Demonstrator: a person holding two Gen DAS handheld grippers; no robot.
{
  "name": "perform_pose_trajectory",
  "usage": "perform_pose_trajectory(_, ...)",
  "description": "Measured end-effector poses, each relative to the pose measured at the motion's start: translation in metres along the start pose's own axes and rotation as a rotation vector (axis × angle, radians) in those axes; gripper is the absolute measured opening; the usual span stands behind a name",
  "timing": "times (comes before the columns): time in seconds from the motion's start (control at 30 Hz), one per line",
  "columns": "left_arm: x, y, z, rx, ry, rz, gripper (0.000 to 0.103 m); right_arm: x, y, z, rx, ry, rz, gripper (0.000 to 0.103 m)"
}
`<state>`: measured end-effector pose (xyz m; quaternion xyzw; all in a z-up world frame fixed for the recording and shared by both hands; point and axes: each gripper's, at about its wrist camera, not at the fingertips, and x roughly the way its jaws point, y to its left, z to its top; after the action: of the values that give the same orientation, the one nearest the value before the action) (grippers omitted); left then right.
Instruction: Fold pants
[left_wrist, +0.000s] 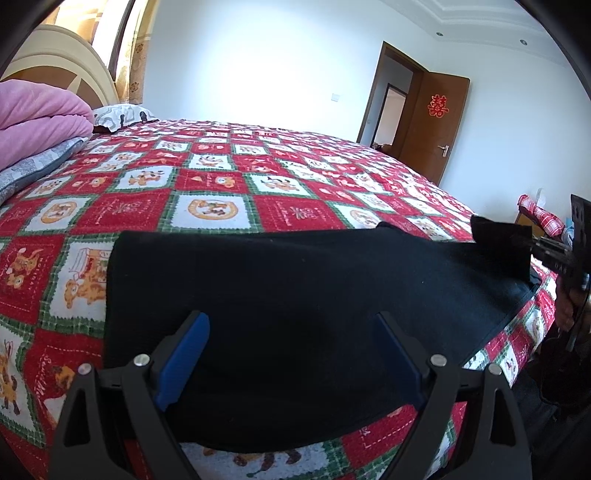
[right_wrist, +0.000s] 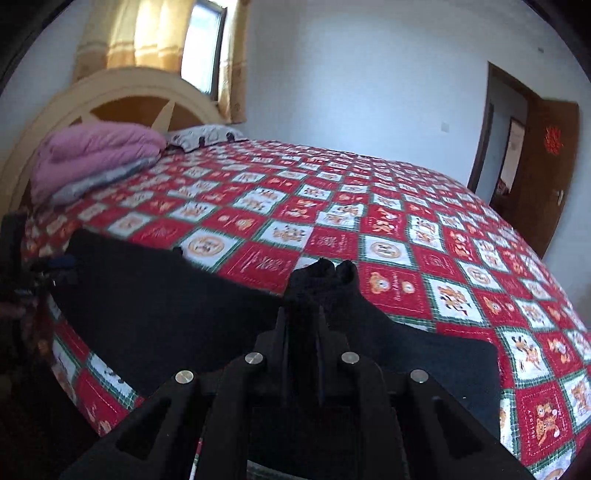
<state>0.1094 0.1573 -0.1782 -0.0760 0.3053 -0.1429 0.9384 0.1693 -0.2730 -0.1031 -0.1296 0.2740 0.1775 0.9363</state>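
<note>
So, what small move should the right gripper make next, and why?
Probably carry the pinched end across toward the left gripper. The right gripper is shut on a raised bunch of the black pants, while the rest lies flat along the near edge of the bedspread. The left gripper is open over the other end, holding nothing.
</note>
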Motion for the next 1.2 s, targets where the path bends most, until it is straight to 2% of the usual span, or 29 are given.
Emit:
perform_pose_trajectory(0.27,0.000,-0.001,0.000,0.001,-0.001,0.000,0.092,0.009,0.048,-0.001,-0.094,-0.015,0.027,0.011)
perform_pose_trajectory(0.67,0.000,-0.001,-0.001,-0.001,-0.003,0.000,0.092,0.022,0.081,-0.012,-0.169,-0.007,0.069,0.011)
perform_pose_trajectory(0.87,-0.002,-0.002,0.002,-0.020,-0.003,-0.008,0.092,0.027,0.098,-0.024,-0.251,0.002,0.068,0.011)
perform_pose_trajectory(0.97,-0.003,-0.005,0.006,-0.059,-0.008,-0.052,0.092,0.032,0.106,-0.029,-0.297,0.019,0.075,0.011)
perform_pose_trajectory(1.07,-0.003,-0.019,0.010,-0.086,-0.006,-0.115,0.093,0.042,0.115,-0.038,-0.373,0.106,0.076,0.016)
perform_pose_trajectory(1.2,0.007,-0.054,0.016,-0.073,0.032,-0.208,0.093,0.020,0.107,-0.028,-0.340,0.120,0.163,0.034)
